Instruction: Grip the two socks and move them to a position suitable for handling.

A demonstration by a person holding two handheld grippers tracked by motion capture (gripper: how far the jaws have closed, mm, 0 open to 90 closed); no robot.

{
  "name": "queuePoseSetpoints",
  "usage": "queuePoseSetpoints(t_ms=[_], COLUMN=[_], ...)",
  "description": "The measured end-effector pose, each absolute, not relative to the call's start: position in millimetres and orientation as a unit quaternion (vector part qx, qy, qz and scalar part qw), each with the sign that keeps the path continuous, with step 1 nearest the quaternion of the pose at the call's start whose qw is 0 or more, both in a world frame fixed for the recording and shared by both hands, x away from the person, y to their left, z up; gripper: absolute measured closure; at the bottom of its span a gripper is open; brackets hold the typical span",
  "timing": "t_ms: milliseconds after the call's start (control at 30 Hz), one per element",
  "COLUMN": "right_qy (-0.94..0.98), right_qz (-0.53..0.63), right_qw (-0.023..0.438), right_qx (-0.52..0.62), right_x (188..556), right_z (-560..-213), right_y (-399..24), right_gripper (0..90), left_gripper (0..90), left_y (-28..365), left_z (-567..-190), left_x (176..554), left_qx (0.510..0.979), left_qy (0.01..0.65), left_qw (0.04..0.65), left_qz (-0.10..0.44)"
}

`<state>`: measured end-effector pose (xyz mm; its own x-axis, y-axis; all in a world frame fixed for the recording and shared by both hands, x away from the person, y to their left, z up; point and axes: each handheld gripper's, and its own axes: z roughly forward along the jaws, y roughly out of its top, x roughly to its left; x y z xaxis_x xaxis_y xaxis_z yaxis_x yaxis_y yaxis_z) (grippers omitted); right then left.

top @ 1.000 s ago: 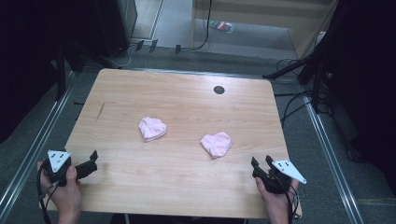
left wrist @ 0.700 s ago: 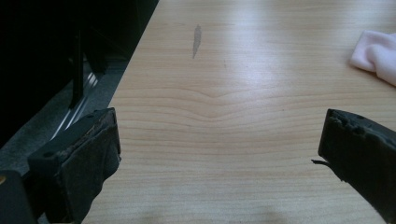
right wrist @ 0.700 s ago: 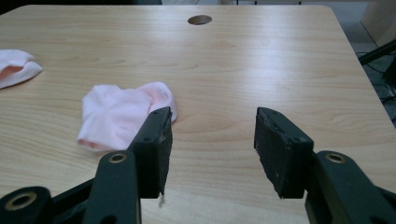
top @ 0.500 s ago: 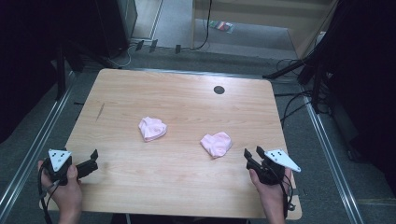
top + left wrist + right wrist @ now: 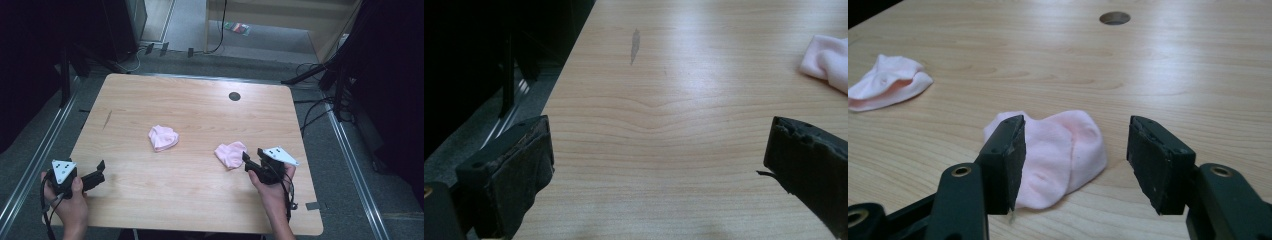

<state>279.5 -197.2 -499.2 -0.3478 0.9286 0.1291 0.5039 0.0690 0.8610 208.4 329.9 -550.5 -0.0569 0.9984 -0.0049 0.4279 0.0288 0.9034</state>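
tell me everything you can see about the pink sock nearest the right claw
The pink sock is a small, soft knit piece, pale pink, folded over itself into a rounded, lumpy heart-like shape. It lies flat on the wooden table, right of centre, apart from the other pink sock farther left. The right claw is open just in front of it, jaws either side of its near edge; actual contact cannot be told.

The surface (image 5: pixel 190 205) was a light wood top with rounded corners, filling the middle of the high view. A small dark round hole (image 5: pixel 234 96) sat in its upper right part, and a thin dark streak (image 5: pixel 107 119) marked its left side. Two crumpled pink socks lay on it, well apart: one (image 5: pixel 163 137) near the centre, the other (image 5: pixel 230 154) to the lower right of it.
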Motion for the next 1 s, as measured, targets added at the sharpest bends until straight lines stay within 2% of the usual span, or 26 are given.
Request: queuePoseSetpoints(t_ms=[400, 700, 1000], right_qy=[0.716, 0.732, 0.743], right_qz=[0.414, 0.377, 0.349], right_qw=[0.211, 0.198, 0.211], right_qx=[0.521, 0.532, 0.531], right_x=[307.1, 324.7, 328.0], right_z=[-524.1, -539.2, -545.6], right_y=[-170.5, -157.9, -152.9], right_gripper=[40.7, 32.9, 33.2], left_gripper=[0.0, 0.0, 0.0], left_y=[328.9, 329.1, 331.0], left_z=[-550.2, -550.3, -550.5], left_x=[208.4, 208.5, 209.2], left_qx=[0.585, 0.585, 0.577], left_qy=[0.612, 0.612, 0.620], left_qw=[0.365, 0.365, 0.368], left_qz=[0.387, 0.387, 0.384])
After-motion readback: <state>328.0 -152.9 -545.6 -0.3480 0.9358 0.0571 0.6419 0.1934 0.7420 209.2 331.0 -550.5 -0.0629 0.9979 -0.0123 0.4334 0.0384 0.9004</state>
